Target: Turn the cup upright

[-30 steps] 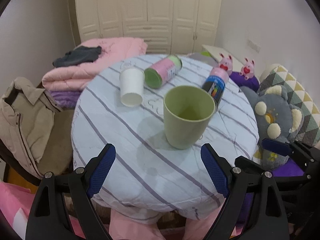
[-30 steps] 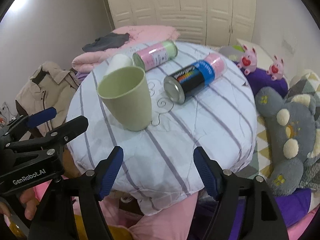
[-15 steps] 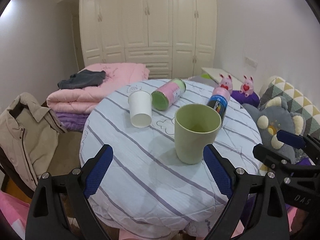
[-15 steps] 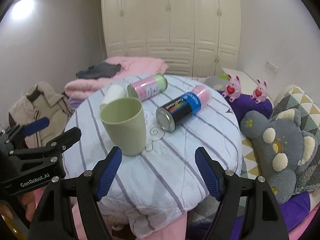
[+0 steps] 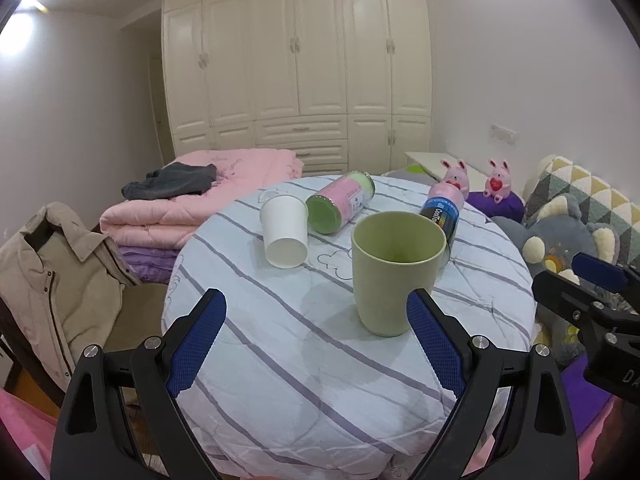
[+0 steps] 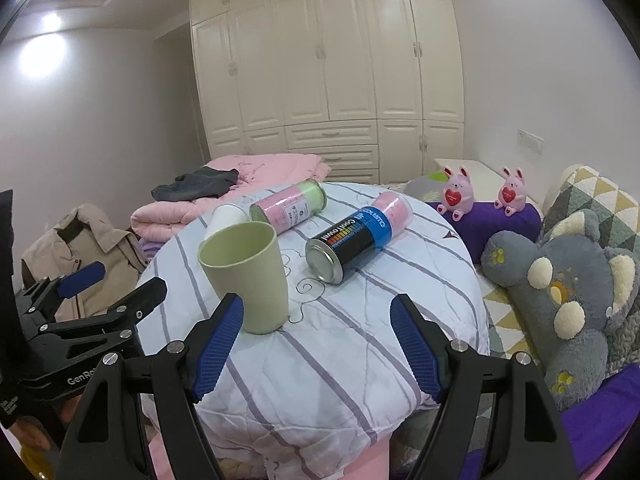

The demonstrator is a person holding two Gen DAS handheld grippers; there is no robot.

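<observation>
A light green cup [image 5: 396, 268] stands upright, mouth up, on the round table [image 5: 304, 344] covered with a striped white cloth. It also shows in the right wrist view [image 6: 248, 276]. My left gripper [image 5: 316, 340] is open and empty, back from the cup near the table's front edge. My right gripper [image 6: 316, 348] is open and empty, to the right of the cup. Neither touches the cup.
A white paper cup [image 5: 284, 230] stands upside down behind the green cup. A pink-green can [image 5: 340, 206] and a black-blue can [image 6: 356, 238] lie on their sides. A pink quilt [image 5: 200, 196], a beige jacket [image 5: 52, 280] and a grey plush [image 6: 560, 280] surround the table.
Both grippers have drawn back from the table and levelled out, so more of the room shows. The green cup stays upright in place.
</observation>
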